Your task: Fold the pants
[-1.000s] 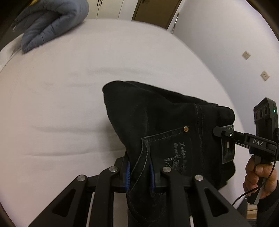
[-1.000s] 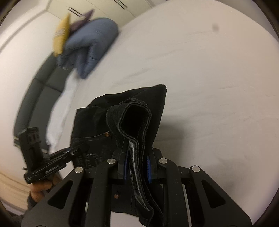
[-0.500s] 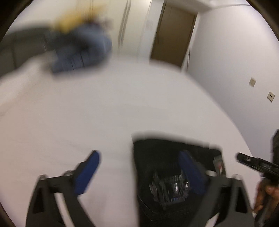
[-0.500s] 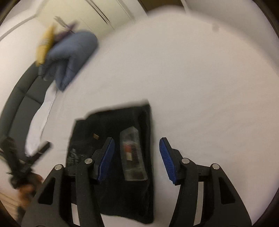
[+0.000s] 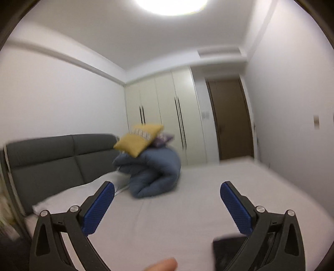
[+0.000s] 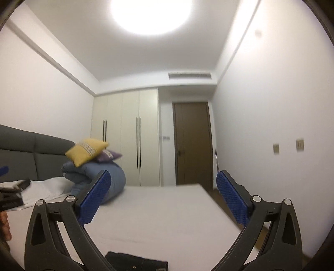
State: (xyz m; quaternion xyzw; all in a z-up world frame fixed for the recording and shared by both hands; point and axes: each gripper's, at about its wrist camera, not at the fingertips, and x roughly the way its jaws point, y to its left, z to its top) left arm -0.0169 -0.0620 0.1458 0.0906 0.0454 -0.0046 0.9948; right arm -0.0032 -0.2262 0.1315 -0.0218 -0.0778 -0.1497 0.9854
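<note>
Bed (image 6: pixel 167 210), white sheet, your landmark: at its head a grey padded headboard (image 5: pixel 58 158), a rolled blue duvet (image 5: pixel 154 173) topped by a yellow cushion (image 5: pixel 138 139) and a purple one (image 6: pixel 108 156); beyond its foot cream wardrobe doors (image 6: pixel 127 135), a brown door (image 6: pixel 193 141) and a round ceiling light (image 6: pixel 150 14). Your left tool (image 5: pixel 167 196) stands wide with nothing between its blue pads, and your right tool's (image 6: pixel 162 185) jaws are opening, likewise empty, both raised over the bed. The black pants (image 6: pixel 135 261) lie folded on the bed's near edge, below both tools.
</note>
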